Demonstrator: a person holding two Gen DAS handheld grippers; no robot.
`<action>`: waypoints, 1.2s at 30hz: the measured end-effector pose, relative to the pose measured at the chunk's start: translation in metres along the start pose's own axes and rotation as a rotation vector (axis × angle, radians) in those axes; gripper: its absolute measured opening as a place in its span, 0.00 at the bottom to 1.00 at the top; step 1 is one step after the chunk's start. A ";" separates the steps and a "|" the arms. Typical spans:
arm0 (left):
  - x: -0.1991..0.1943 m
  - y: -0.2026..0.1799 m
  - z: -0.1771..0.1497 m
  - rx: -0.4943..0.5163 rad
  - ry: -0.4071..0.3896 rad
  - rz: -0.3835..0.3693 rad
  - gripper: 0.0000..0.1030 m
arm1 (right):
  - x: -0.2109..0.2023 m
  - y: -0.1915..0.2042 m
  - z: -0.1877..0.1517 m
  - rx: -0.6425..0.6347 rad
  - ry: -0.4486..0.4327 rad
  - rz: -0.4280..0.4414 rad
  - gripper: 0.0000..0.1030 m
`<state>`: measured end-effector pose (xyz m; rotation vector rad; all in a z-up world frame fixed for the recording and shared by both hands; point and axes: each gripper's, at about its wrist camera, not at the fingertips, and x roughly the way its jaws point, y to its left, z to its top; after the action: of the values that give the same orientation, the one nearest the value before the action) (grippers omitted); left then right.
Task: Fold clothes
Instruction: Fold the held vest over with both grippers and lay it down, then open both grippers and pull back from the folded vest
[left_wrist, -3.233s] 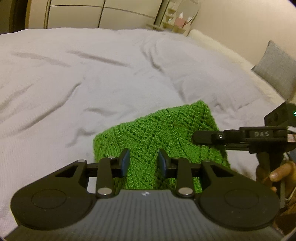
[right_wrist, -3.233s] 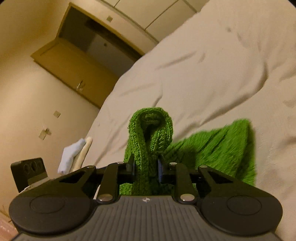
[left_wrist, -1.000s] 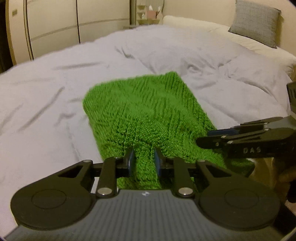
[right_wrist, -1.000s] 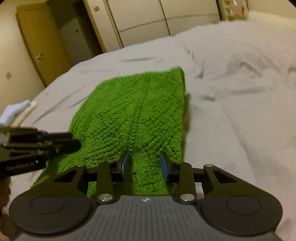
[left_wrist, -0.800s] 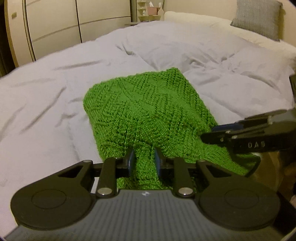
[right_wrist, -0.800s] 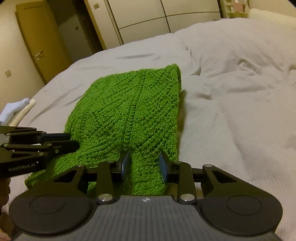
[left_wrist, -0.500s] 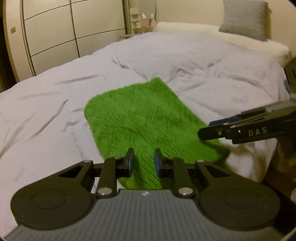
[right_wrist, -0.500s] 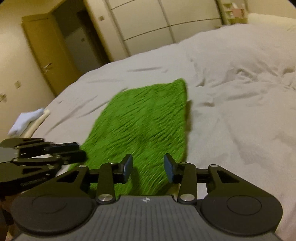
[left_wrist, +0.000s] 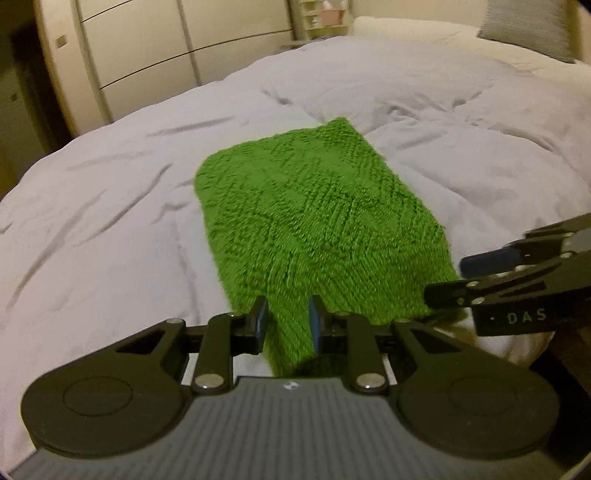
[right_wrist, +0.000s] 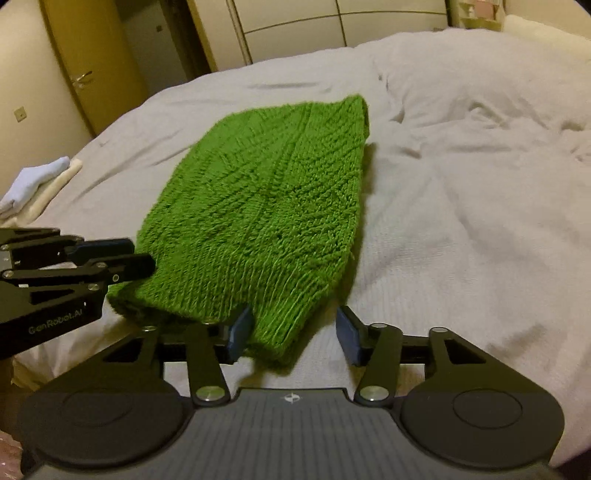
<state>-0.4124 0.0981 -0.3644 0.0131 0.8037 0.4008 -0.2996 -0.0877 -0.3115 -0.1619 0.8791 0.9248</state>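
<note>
A green knit garment (left_wrist: 314, 210) lies spread flat on the white bed cover (left_wrist: 110, 221), with its near edge at the bed's front. My left gripper (left_wrist: 288, 323) is shut on the near left part of that edge, and the knit fills the gap between its blue pads. My right gripper (right_wrist: 293, 330) has its jaws opening. The garment's (right_wrist: 266, 192) near right corner lies between them, against the left pad and apart from the right one. Each gripper also shows side-on in the other's view: the right gripper (left_wrist: 454, 280) and the left gripper (right_wrist: 140, 262).
Cream wardrobe doors (left_wrist: 147, 55) stand beyond the bed. A grey pillow (left_wrist: 528, 26) lies at the far right. A folded white cloth (right_wrist: 33, 177) rests at the bed's left side, near a yellow door (right_wrist: 74, 74). The cover is rumpled to the right of the knit.
Both grippers drew back toward the bed's front and the knit stretched out flat. The right jaws widened off the knit's edge. The left jaws kept their grip.
</note>
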 end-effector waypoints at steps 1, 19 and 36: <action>-0.005 -0.001 -0.001 -0.015 0.014 0.015 0.21 | -0.005 0.002 -0.001 0.002 0.000 -0.004 0.56; -0.052 0.004 -0.008 -0.120 0.044 0.077 0.32 | -0.042 0.006 0.001 0.051 -0.034 -0.021 0.84; 0.002 0.073 0.048 -0.181 -0.076 -0.117 0.23 | -0.009 -0.007 0.063 0.027 -0.102 0.049 0.48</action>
<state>-0.4022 0.1731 -0.3204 -0.1855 0.6878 0.3582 -0.2601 -0.0675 -0.2660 -0.0692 0.8033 0.9586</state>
